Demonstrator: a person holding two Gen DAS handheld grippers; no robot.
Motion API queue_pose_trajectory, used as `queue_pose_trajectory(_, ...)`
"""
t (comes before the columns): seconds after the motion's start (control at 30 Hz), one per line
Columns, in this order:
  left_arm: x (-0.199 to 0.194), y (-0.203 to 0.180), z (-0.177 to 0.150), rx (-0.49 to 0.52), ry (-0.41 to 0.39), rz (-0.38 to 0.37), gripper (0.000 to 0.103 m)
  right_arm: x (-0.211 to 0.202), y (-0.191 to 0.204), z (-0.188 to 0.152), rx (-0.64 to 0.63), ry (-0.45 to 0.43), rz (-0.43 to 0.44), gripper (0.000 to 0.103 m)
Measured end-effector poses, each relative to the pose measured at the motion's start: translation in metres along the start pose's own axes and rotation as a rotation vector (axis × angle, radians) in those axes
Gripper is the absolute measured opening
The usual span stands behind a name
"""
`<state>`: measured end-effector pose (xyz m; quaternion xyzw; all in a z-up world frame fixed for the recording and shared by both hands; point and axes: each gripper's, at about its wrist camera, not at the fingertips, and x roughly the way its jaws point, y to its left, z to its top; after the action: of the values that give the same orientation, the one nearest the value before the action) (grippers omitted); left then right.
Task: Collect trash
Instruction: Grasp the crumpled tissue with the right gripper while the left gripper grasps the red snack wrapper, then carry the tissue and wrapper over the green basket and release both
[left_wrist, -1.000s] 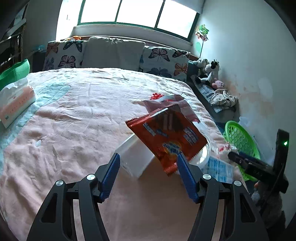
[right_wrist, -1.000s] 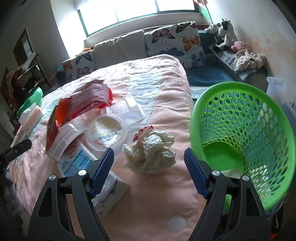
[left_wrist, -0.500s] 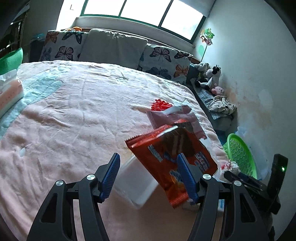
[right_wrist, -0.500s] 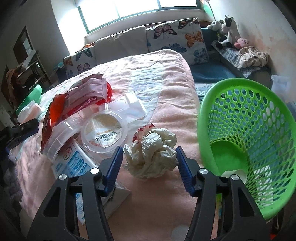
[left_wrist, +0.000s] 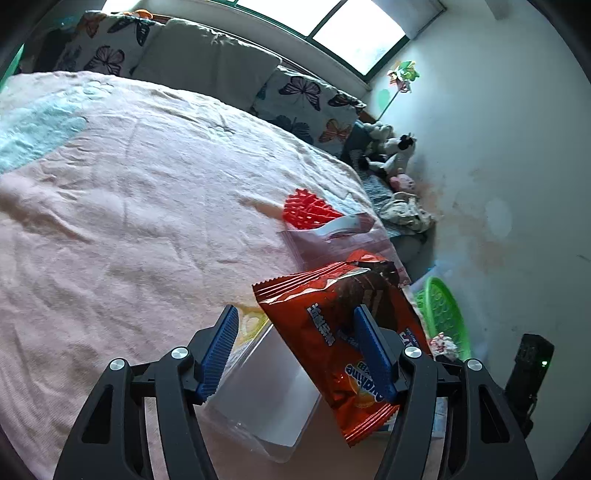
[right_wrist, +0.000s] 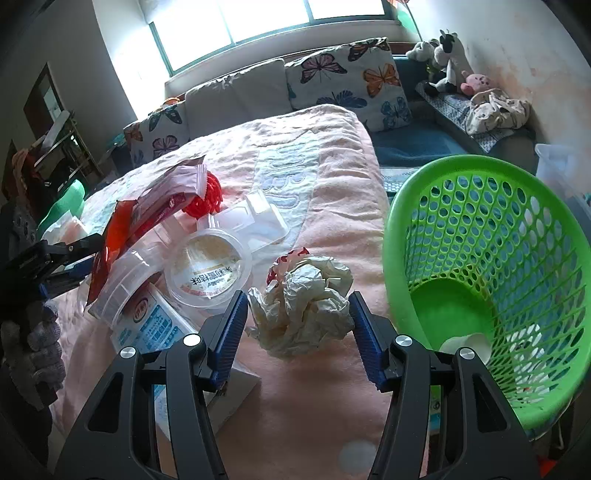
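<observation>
Right gripper (right_wrist: 295, 334) jaws clamped on the crumpled paper (right_wrist: 301, 302) (beside the green basket (right_wrist: 480, 173)); left gripper (left_wrist: 297, 354) jaws gape, gripping nothing.

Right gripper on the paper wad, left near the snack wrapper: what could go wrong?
The right gripper pinches the crumpled paper only at its sides; it may slip out before the green basket.
The open left gripper straddles the orange wrapper and clear container; closing could catch both.
</observation>
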<state>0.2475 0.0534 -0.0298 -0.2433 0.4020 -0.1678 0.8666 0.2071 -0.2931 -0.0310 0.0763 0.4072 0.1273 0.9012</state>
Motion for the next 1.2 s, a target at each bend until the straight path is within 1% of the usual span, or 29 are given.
queue_pose_trajectory(0.1, 0.002, 0.005, 0.001, -0.018, 0.003, -0.064, 0.062, 0.000, 0.002, 0.000, -0.004, -0.002, 0.000, 0.057)
queue_pose_trajectory(0.2, 0.004, 0.011, 0.002, -0.030, 0.016, -0.112, 0.062, -0.001, 0.003, 0.000, -0.005, -0.005, -0.001, 0.057)
queue_pose_trajectory(0.33, 0.008, 0.012, 0.001, -0.025, 0.022, -0.149, 0.062, 0.000, 0.005, 0.000, -0.002, -0.007, -0.003, 0.057)
queue_pose_trajectory(0.47, 0.005, 0.009, 0.002, -0.010, 0.000, -0.205, 0.061, -0.001, 0.006, 0.000, -0.001, -0.007, -0.006, 0.057)
queue_pose_trajectory(0.5, 0.004, 0.008, 0.002, -0.001, -0.005, -0.208, 0.059, -0.001, 0.006, 0.000, 0.000, -0.008, -0.006, 0.057)
queue_pose_trajectory(0.53, 0.003, 0.005, 0.002, 0.013, -0.010, -0.205, 0.053, -0.001, 0.006, 0.000, 0.001, -0.008, -0.007, 0.057)
queue_pose_trajectory(0.6, 0.002, 0.004, 0.002, 0.018, -0.014, -0.198, 0.047, -0.001, 0.006, -0.001, 0.004, -0.008, -0.006, 0.057)
queue_pose_trajectory(0.63, 0.001, 0.004, 0.003, 0.013, -0.017, -0.208, 0.040, -0.002, 0.007, -0.001, 0.005, -0.010, -0.006, 0.057)
queue_pose_trajectory(0.7, -0.003, 0.004, 0.002, 0.004, -0.031, -0.206, 0.037, -0.004, 0.008, -0.001, 0.007, -0.014, -0.006, 0.057)
queue_pose_trajectory(0.77, -0.009, 0.001, 0.001, 0.016, -0.055, -0.196, 0.033, -0.006, 0.008, -0.002, 0.010, -0.019, -0.004, 0.057)
queue_pose_trajectory(0.83, -0.017, -0.006, -0.001, 0.038, -0.077, -0.183, 0.024, -0.010, 0.008, -0.003, 0.011, -0.025, -0.005, 0.057)
queue_pose_trajectory(1.03, -0.045, -0.034, -0.010, 0.113, -0.137, -0.160, 0.010, -0.026, 0.008, -0.005, 0.014, -0.055, -0.006, 0.057)
queue_pose_trajectory(1.2, -0.069, -0.059, -0.013, 0.177, -0.178, -0.152, 0.006, -0.042, 0.002, -0.005, 0.022, -0.081, -0.010, 0.057)
